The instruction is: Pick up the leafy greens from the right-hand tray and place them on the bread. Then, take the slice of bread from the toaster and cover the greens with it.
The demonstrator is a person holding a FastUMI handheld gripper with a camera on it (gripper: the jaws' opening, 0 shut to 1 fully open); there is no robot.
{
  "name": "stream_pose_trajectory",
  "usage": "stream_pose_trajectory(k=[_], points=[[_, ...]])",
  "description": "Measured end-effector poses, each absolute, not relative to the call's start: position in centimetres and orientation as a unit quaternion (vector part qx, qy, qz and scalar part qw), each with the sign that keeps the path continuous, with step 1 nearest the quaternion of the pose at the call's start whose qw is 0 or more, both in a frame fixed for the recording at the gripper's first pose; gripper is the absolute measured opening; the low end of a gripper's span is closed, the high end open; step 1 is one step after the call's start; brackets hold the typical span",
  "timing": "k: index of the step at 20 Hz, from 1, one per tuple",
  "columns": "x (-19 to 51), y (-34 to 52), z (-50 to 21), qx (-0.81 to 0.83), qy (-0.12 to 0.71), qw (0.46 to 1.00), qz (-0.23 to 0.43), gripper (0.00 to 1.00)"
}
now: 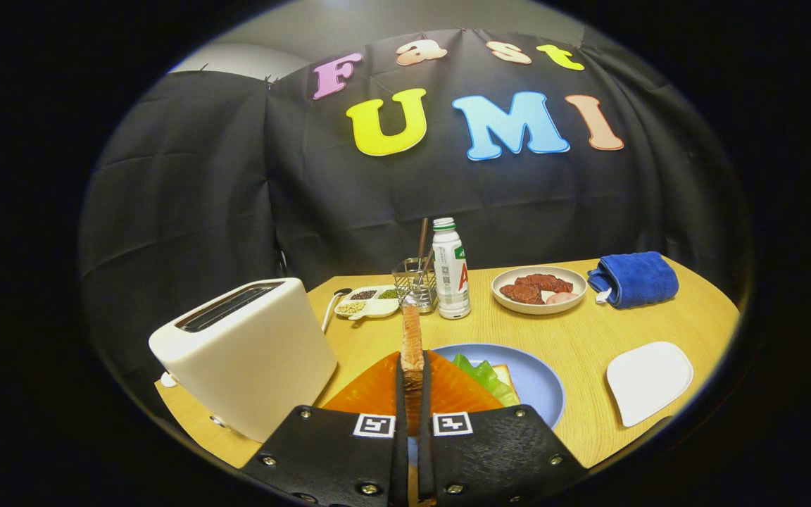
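While the gripper (412,394) is pinching one bread slice (412,345) edge-on, its fingers are nearly closed, both pressing on it. The slice is standing upright, long axis running away from the fingers, above the blue plate (543,387). On that plate one bread (505,377) is carrying the greens (479,373). One toaster (250,352) is sitting left, one white tray (648,380) right; far off, one bottle (450,271), one towel (634,278), one meat dish (538,289).

The wooden table (574,338) carries a toaster (250,352), blue plate (539,387), bottle (450,271), blue towel (634,278) and white tray (648,380).
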State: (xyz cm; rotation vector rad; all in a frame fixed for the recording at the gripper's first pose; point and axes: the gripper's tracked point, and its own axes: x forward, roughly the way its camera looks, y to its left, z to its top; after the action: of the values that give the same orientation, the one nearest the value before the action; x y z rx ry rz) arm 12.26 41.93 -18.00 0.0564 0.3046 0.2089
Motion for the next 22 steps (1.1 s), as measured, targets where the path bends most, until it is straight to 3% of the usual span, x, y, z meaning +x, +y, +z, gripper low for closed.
stream_pose_trajectory(k=[7,11,13,19,21,22], points=[[12.7,40.0,-19.0,0.009,0.17,0.98,0.101,0.24],[12.6,38.7,-19.6,-0.016,0.177,0.98,0.094,0.25],[12.3,38.2,-20.0,-0.034,0.182,0.979,0.088,0.34],[12.3,36.4,-20.6,-0.055,0.188,0.978,0.078,0.37],[12.4,35.7,-20.8,-0.059,0.192,0.977,0.074,0.49],[12.3,35.5,-20.7,-0.055,0.192,0.977,0.076,0.49]])
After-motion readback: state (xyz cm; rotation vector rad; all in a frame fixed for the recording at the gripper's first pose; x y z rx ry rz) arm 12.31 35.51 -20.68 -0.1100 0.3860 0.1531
